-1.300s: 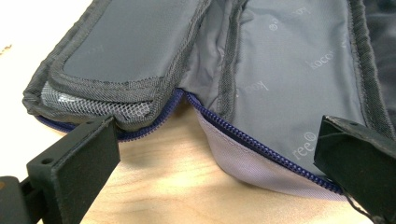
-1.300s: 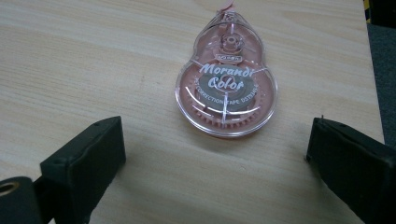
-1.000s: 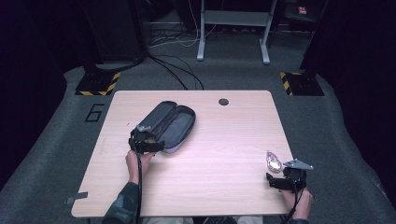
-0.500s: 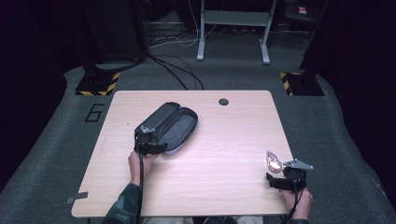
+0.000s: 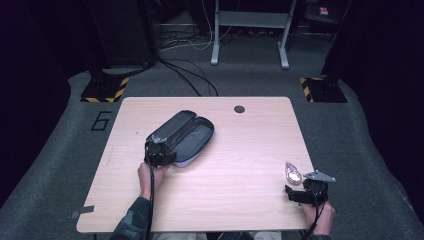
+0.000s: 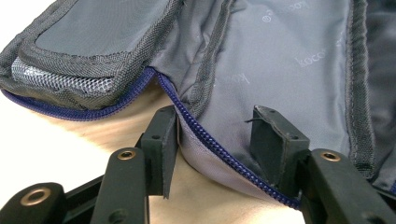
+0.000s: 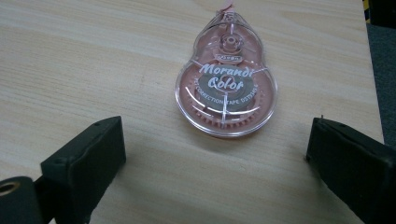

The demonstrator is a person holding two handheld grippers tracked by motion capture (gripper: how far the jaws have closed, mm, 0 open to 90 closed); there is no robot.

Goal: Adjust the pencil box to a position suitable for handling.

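Observation:
A dark grey pencil case (image 5: 187, 135) lies unzipped left of the table's middle; in the left gripper view its grey lining (image 6: 280, 60) and blue zip (image 6: 210, 142) fill the frame. My left gripper (image 5: 159, 151) is at the case's near end, open, its jaws astride the zip rim (image 6: 215, 121), one outside and one inside. A pink correction tape (image 5: 292, 173) in a clear shell lies near the right edge. My right gripper (image 5: 298, 189) sits just behind it, open (image 7: 215, 135), with the tape (image 7: 226, 88) slightly ahead of the jaws and untouched.
The wooden table (image 5: 240, 165) has a round cable hole (image 5: 239, 108) at its far edge. A strip of tape (image 5: 81, 214) hangs off the near left corner. The correction tape lies close to the table's right edge (image 5: 306, 160). Grey carpet surrounds the table.
My left gripper has edged a little right and forward onto the case's rim. The right gripper and the correction tape have stayed put.

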